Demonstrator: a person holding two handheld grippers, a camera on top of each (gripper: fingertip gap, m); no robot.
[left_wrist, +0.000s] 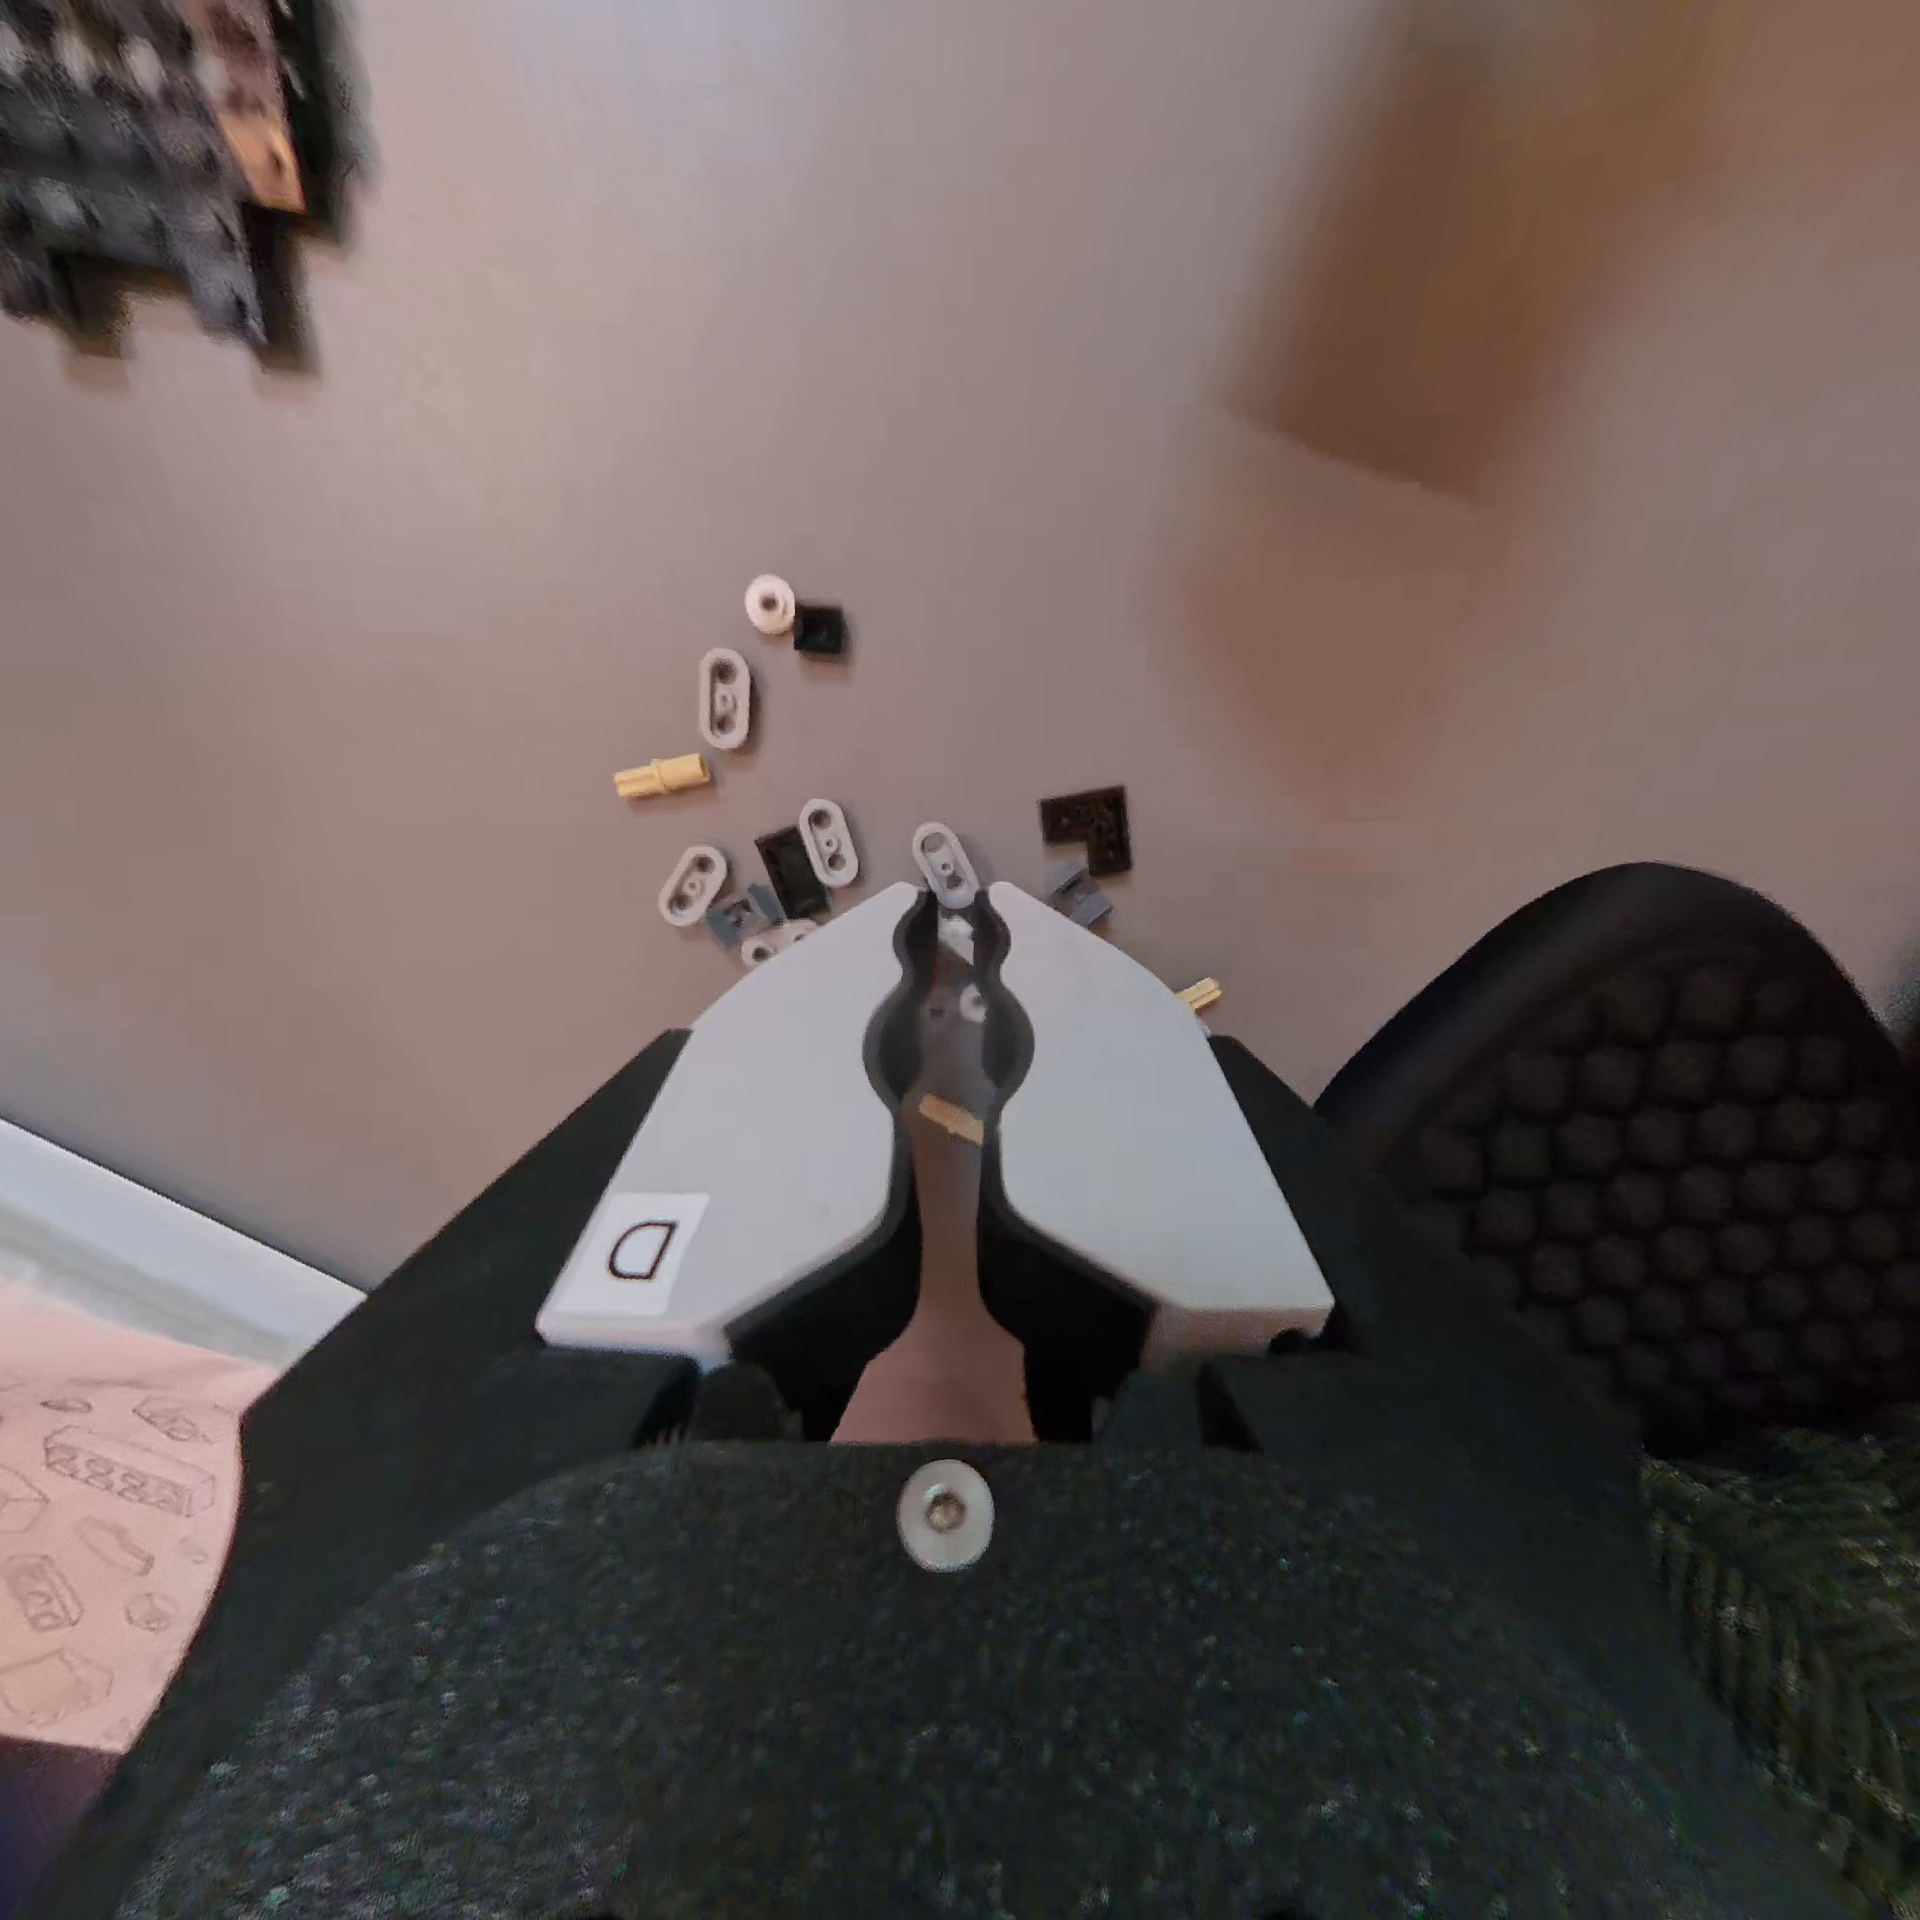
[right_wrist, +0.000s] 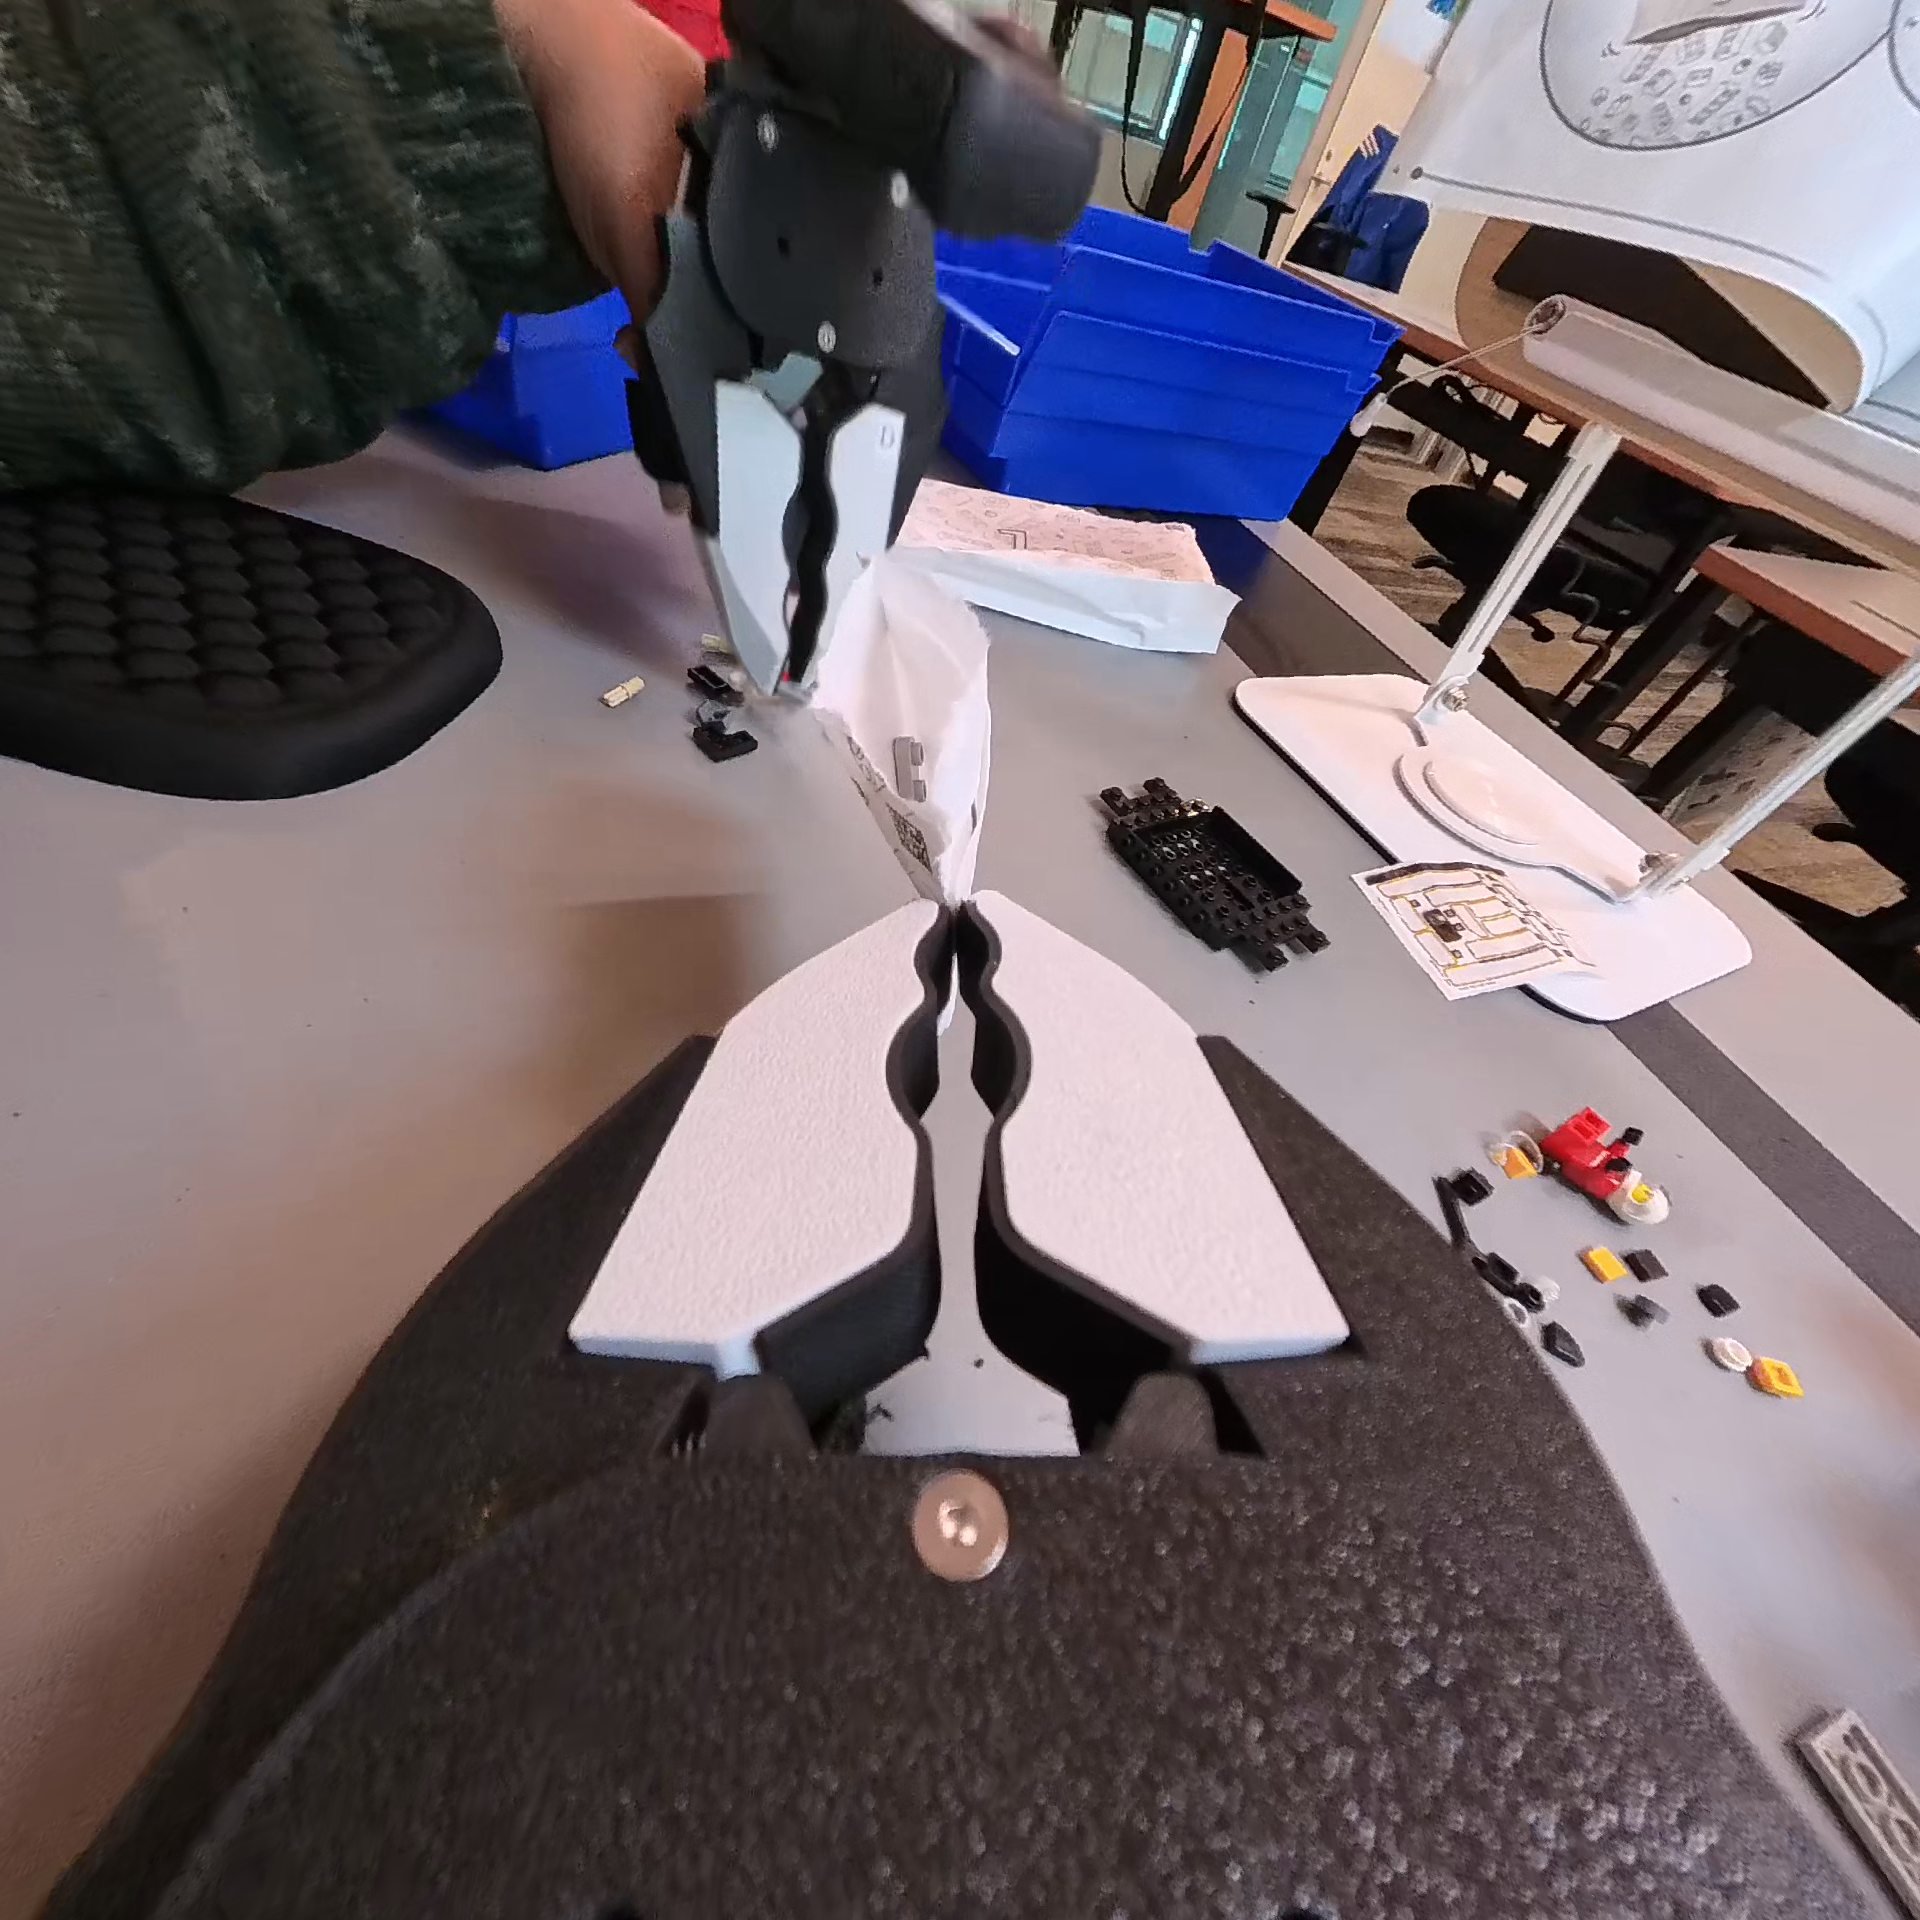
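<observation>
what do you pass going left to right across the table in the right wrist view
Black honeycomb-textured pad → tan peg → left gripper → white paper bag pinched by the right gripper → black studded brick plate → white lamp base → red brick figure

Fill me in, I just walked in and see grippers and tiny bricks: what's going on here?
A person holds a gripper in each hand over a grey table. The right gripper is shut on a torn white paper bag, holding it up. The left gripper points down among small loose pieces, its fingers nearly closed around a light grey oval piece; whether it grips is unclear. A black brick assembly lies nearby.
</observation>
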